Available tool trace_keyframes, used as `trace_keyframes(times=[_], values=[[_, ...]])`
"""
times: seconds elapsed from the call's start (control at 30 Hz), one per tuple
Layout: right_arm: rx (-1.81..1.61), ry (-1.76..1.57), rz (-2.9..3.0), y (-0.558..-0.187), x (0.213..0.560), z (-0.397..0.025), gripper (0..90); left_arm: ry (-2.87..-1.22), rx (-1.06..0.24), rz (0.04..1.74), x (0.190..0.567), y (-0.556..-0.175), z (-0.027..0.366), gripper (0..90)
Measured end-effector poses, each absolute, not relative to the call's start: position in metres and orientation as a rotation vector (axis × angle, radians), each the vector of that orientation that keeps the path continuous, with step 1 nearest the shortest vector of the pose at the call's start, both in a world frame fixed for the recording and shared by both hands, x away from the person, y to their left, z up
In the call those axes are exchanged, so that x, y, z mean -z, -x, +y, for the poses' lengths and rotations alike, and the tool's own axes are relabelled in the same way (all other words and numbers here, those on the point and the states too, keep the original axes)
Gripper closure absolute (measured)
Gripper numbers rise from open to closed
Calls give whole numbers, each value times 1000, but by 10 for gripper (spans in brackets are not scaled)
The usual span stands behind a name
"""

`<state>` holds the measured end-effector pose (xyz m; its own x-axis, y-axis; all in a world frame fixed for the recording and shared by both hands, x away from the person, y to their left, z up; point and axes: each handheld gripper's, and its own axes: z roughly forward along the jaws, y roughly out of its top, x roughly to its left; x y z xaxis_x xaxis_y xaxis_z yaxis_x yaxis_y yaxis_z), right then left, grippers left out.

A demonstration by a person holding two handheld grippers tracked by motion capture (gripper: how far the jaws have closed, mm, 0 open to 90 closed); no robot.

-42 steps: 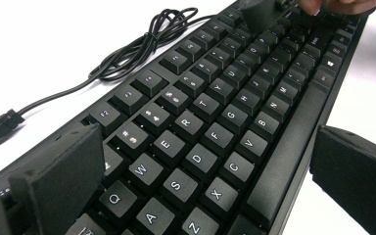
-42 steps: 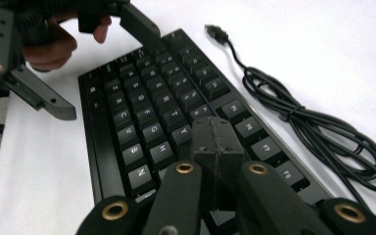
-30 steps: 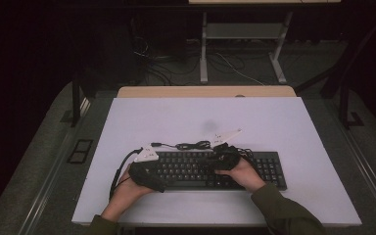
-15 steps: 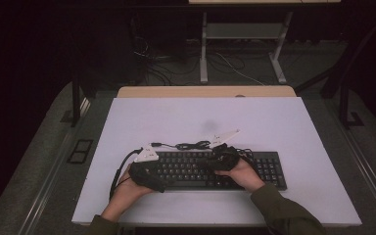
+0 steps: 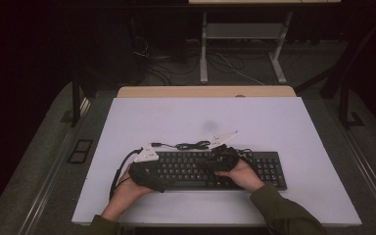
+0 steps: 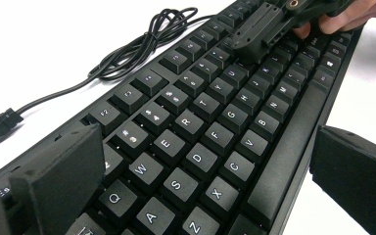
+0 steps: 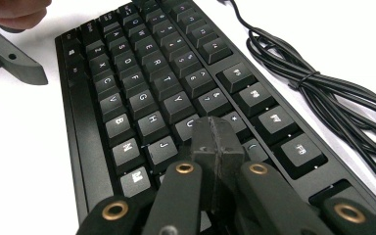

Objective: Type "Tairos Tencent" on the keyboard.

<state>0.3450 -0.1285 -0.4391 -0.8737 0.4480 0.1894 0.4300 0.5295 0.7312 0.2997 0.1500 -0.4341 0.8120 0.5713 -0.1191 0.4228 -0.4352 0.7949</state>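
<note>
A black keyboard (image 5: 254, 171) lies across the front of the white table, and its cable (image 5: 194, 145) is coiled just behind it. My left gripper (image 5: 157, 178) is open at the keyboard's left end. In the left gripper view its jaws stand wide apart, one over the keys' far-left column and one past the front edge by the space bar (image 6: 284, 161). My right gripper (image 7: 215, 139) is shut with nothing between its jaws. Its tip rests on or just above the keys near J and U, mid-keyboard (image 5: 211, 164). It also appears far off as the right gripper (image 6: 257, 32).
The white table (image 5: 274, 122) has wide bare room behind and to the right of the keyboard. The bundled cable (image 7: 318, 93) runs close along the keyboard's back edge. A wooden strip (image 5: 205, 91) borders the table's far side.
</note>
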Motion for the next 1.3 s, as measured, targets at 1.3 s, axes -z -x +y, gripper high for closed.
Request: trace_keyframes(times=[1.3], values=[[-1439, -831, 2638, -347, 430, -142, 577, -2060, -266, 736, 427, -304, 153, 141]])
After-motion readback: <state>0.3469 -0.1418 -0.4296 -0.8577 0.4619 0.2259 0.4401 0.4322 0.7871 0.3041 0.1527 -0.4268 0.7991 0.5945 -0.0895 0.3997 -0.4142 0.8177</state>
